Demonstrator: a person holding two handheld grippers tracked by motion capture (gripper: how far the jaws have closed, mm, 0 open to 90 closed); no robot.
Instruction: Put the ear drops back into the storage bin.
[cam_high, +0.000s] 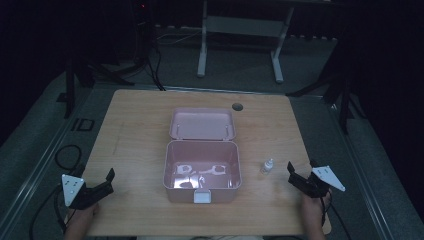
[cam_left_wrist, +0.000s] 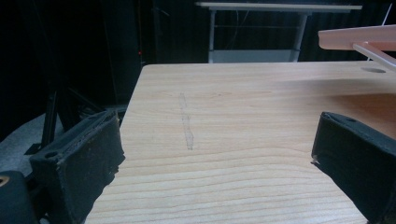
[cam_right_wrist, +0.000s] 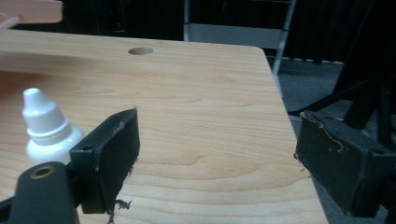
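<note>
A pink plastic box (cam_high: 202, 172) stands open in the middle of the wooden table (cam_high: 135, 135), its lid (cam_high: 202, 123) tilted back and a white latch at its front. A small white dropper bottle (cam_high: 267, 166) stands upright just right of the box; the right gripper view has the bottle (cam_right_wrist: 46, 128) to the left of the jaws. My right gripper (cam_high: 301, 172) is open near the table's right front edge, a short way right of the bottle. At the left front edge my left gripper (cam_high: 100, 181) is open over bare wood. In its own view, the left gripper (cam_left_wrist: 215, 149) holds nothing.
A round cable hole (cam_high: 237, 106) sits near the table's far edge, also visible as the hole (cam_right_wrist: 140, 50) in the right gripper view. A white desk frame (cam_high: 240, 45) stands beyond the table. Dark tripod legs (cam_high: 75, 75) flank both sides on the floor.
</note>
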